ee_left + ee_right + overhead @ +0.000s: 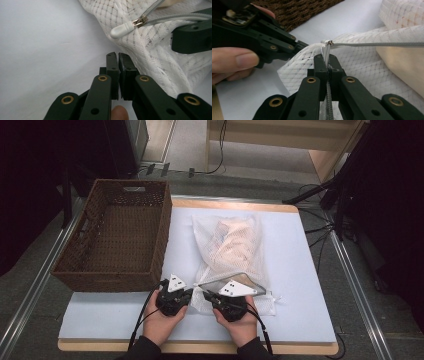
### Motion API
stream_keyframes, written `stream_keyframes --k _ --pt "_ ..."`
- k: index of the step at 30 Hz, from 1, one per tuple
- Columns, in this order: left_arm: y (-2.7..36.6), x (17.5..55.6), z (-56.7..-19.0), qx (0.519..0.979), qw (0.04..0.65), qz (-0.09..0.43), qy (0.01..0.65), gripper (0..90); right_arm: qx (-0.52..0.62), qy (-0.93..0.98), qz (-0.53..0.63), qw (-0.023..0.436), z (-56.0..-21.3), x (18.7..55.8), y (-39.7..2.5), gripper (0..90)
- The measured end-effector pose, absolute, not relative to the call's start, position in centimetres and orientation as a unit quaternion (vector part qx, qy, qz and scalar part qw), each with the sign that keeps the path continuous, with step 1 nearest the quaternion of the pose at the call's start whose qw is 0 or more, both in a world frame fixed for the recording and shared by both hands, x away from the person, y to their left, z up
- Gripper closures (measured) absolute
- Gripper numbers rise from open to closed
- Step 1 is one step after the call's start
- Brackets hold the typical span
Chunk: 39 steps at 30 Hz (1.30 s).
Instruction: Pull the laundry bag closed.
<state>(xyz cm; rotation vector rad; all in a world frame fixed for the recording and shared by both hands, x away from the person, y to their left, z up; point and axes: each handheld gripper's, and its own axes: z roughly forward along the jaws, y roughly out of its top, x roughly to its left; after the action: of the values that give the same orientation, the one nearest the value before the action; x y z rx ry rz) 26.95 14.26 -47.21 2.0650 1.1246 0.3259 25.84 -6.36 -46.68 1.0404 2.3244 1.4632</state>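
Observation:
A white mesh laundry bag (250,270) holding pale peach clothing (234,240) lies mid-table, with its grey zipper (374,44) along the near end. My right gripper (327,58) is shut on the zipper band just below the slider (327,42); in the high view it (206,296) sits at the bag's near left corner. My left gripper (117,56) is shut beside the mesh edge, and no fabric shows between its jaws. The white zipper pull (120,30) lies just beyond its tips. From above, the left gripper (190,292) points at the same corner.
An empty brown wicker basket (162,235) stands at the left of the light blue mat (295,285), its near corner close to the left hand. Dark stands and cables (320,195) crowd the floor at the far right.

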Motion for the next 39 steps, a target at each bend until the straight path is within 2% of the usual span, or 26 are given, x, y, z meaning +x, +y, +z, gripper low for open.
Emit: stream_keyframes --k 3,9,16,24,28,33,39 --pt "14.4 27.7 -47.1 0.793 0.392 0.116 0.452 88.9 0.349 0.787 0.5 0.094 -46.7 25.8 -6.3 89.3" --pt "14.6 27.4 -46.7 0.777 0.422 0.131 0.448 89.4 0.348 0.796 0.488 0.09 -47.2 25.8 -6.1 89.2" --pt "14.7 26.9 -46.1 0.761 0.455 0.139 0.44 85.8 0.349 0.803 0.475 0.086 -47.8 25.9 -6.0 89.2" --pt "14.7 27.3 -46.5 0.762 0.471 0.091 0.435 78.8 0.347 0.808 0.467 0.091 -48.1 25.9 -5.7 89.1" --pt "14.6 27.3 -46.7 0.767 0.45 0.106 0.445 73.5 0.345 0.813 0.46 0.095 -48.2 25.9 -5.6 89.0" --pt "15.0 27.5 -46.7 0.763 0.453 0.092 0.451 77.3 0.35 0.812 0.457 0.095 -48.2 26.0 -5.6 89.0" --pt "14.6 28.4 -46.7 0.748 0.452 0.083 0.478 72.0 0.342 0.818 0.452 0.103 -48.2 25.8 -5.4 89.1"
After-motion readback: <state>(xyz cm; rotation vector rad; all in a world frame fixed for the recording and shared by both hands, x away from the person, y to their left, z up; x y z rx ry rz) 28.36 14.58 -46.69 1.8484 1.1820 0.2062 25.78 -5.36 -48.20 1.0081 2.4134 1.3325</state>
